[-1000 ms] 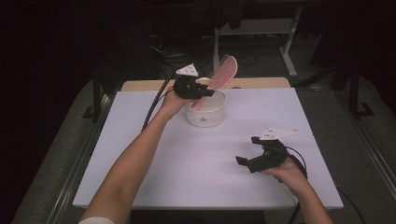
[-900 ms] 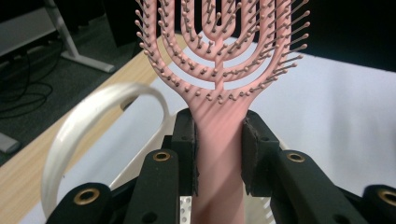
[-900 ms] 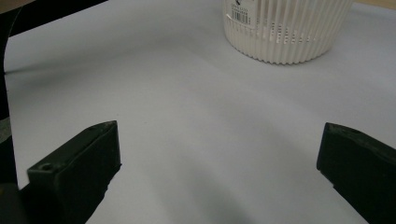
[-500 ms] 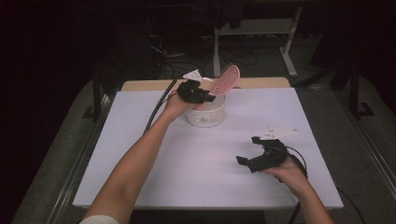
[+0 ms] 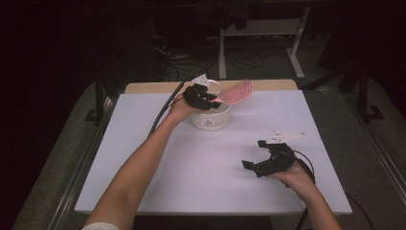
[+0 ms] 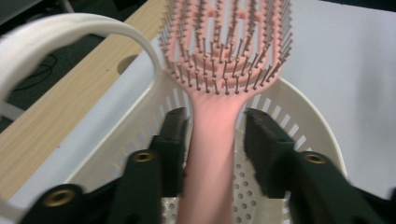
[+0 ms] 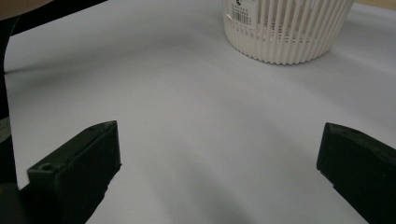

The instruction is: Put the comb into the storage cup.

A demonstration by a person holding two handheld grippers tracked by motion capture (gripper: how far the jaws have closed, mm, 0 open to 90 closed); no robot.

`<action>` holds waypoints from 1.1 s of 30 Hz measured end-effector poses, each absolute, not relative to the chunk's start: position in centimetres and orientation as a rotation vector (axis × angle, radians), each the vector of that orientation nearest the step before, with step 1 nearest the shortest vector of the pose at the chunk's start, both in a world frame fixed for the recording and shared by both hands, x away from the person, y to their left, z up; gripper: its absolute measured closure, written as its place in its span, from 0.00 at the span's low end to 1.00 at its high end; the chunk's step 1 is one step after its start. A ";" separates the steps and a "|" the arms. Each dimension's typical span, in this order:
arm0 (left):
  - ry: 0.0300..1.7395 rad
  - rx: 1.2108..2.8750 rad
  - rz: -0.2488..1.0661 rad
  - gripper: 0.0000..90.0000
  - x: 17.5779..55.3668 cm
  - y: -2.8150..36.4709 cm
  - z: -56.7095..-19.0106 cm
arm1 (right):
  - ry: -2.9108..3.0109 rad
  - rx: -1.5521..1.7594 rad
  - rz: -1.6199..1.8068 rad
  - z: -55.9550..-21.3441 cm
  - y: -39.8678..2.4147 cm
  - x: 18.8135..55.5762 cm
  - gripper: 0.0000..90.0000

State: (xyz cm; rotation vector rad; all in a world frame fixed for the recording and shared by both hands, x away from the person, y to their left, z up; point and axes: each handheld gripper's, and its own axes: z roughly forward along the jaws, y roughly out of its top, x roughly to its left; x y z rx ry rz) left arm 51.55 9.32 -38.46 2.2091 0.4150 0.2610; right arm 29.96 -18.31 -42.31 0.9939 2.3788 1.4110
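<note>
In the high view, the left gripper sits just above centre of the frame, over a white slotted basket that stands on the white table, and a pink hairbrush slants up and to the right from it, its handle end down over the basket and its bristled head out past the rim. The right gripper rests low in the lower right of the frame, well apart from the basket, its jaws spread with nothing between them. By my reading the brush is nearly delivered: it is at the basket and being let go, and what is left is for it to settle inside and for the hand to draw off. In the left gripper view, the left gripper has its jaws standing on either side of the hairbrush handle at the middle of the frame; they have just been opening, and a thin gap shows on each side, so the pads no longer pinch it. The basket rim curves behind, perforated floor below. In the right gripper view, the right gripper shows its two jaws wide apart at the bottom corners over bare table, the basket at the upper right. Count: one hairbrush, one basket, two grippers.
</note>
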 end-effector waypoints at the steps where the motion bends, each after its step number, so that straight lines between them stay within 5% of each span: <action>1: 0.414 2.213 0.270 0.57 51.5 9.4 -38.3 | 2.378 0.994 1.411 -42.3 -18.3 30.0 0.00; 14: 0.466 2.159 0.250 0.34 51.4 12.1 -37.2 | 2.382 0.996 1.405 -42.3 -18.2 29.9 0.00; 33: 0.499 2.111 0.207 0.21 48.7 15.7 -35.2 | 2.385 0.996 1.401 -42.4 -18.2 30.0 0.00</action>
